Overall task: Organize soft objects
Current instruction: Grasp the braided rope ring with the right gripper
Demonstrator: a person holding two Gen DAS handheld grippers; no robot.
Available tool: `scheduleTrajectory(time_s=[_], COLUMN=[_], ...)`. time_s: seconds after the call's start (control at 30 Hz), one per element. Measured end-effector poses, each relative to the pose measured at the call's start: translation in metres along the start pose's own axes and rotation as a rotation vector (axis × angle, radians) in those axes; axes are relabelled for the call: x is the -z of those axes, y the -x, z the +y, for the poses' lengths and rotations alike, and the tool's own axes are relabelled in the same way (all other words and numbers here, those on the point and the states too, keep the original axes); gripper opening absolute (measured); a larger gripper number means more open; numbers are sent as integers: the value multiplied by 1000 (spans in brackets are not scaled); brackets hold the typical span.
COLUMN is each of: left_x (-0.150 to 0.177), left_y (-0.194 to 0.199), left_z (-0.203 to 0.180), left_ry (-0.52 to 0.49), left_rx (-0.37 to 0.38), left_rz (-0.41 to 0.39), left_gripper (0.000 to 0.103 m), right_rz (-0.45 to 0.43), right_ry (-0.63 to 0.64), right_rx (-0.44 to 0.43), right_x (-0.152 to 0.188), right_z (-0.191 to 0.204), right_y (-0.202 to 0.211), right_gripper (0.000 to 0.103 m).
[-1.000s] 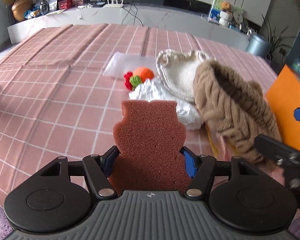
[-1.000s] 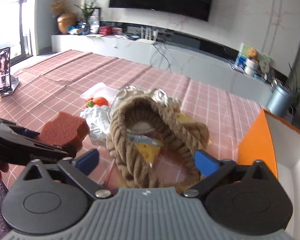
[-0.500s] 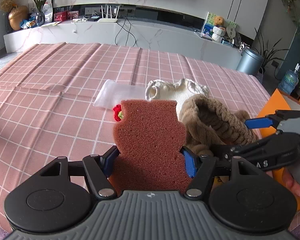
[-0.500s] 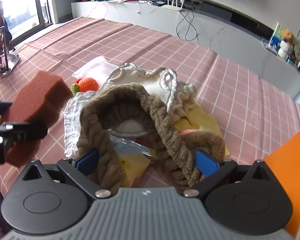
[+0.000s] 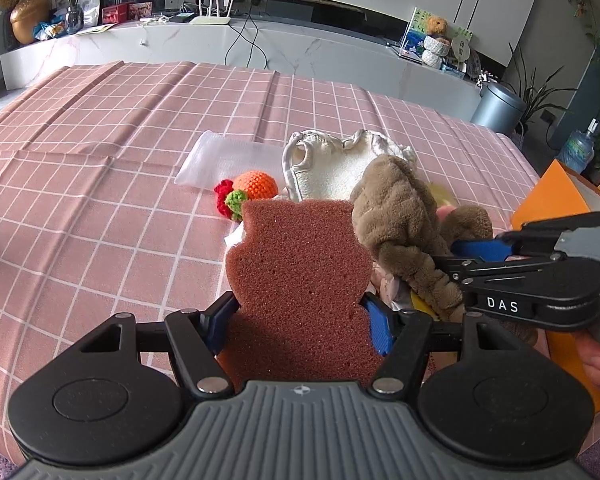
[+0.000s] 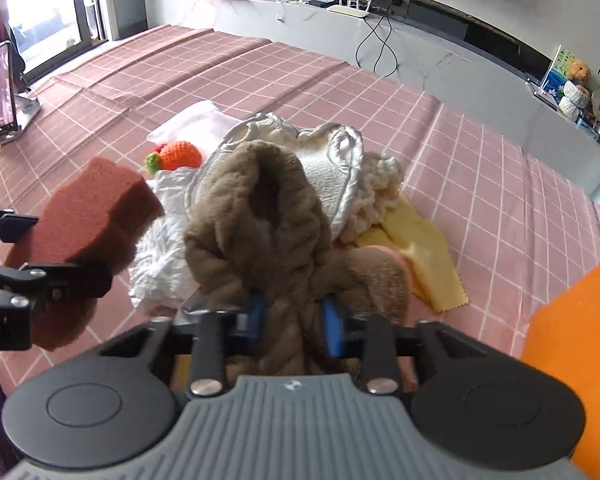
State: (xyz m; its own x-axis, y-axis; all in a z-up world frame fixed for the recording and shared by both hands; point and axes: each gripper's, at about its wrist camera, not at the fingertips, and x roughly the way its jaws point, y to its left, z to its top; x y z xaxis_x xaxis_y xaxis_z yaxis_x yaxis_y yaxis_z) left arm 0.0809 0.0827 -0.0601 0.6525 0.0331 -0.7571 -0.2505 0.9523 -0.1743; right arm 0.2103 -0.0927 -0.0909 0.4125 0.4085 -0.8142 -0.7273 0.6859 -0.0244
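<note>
A reddish-brown foam sponge (image 5: 296, 256) stands upright between the blue pads of my left gripper (image 5: 296, 316), which is shut on it and holds it above the pink checked cloth. It shows again at the left of the right wrist view as the sponge (image 6: 96, 208). A brown braided plush piece (image 6: 260, 220) lies on top of the heap of soft things. My right gripper (image 6: 294, 320) has its jaws closing, and a fold of the plush is pinched between its blue pads. From the left wrist view, the right gripper (image 5: 472, 256) reaches into the plush piece (image 5: 400, 216) from the right.
The heap also holds a cream quilted cloth (image 6: 324, 168), white crumpled cloth (image 6: 160, 248), yellow cloth (image 6: 424, 256) and fluffy cream yarn (image 6: 380, 176). A crocheted orange fruit (image 6: 180, 154) and clear bag (image 5: 224, 156) lie behind. An orange box (image 6: 572, 352) stands right, a phone stand (image 6: 0, 96) far left.
My right gripper came forward and down over the brown plush, and its jaws went from wide open to pinched on a fold. The left gripper kept the sponge almost still.
</note>
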Motion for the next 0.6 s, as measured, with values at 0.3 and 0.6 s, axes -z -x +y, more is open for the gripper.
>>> scheduleTrajectory(time_s=[0.3, 0.6], left_x=[0, -2], left_y=[22, 51], left_z=[2, -2], left_ry=[12, 8], left_rx=[2, 19], left_rz=[-41, -102], left_gripper=[76, 76], right_rz=[-116, -282], right_ry=[-52, -79], right_rx=[41, 132], right_x=[0, -4], right_z=[8, 12], right_y=[43, 115], right_gripper=[1, 1])
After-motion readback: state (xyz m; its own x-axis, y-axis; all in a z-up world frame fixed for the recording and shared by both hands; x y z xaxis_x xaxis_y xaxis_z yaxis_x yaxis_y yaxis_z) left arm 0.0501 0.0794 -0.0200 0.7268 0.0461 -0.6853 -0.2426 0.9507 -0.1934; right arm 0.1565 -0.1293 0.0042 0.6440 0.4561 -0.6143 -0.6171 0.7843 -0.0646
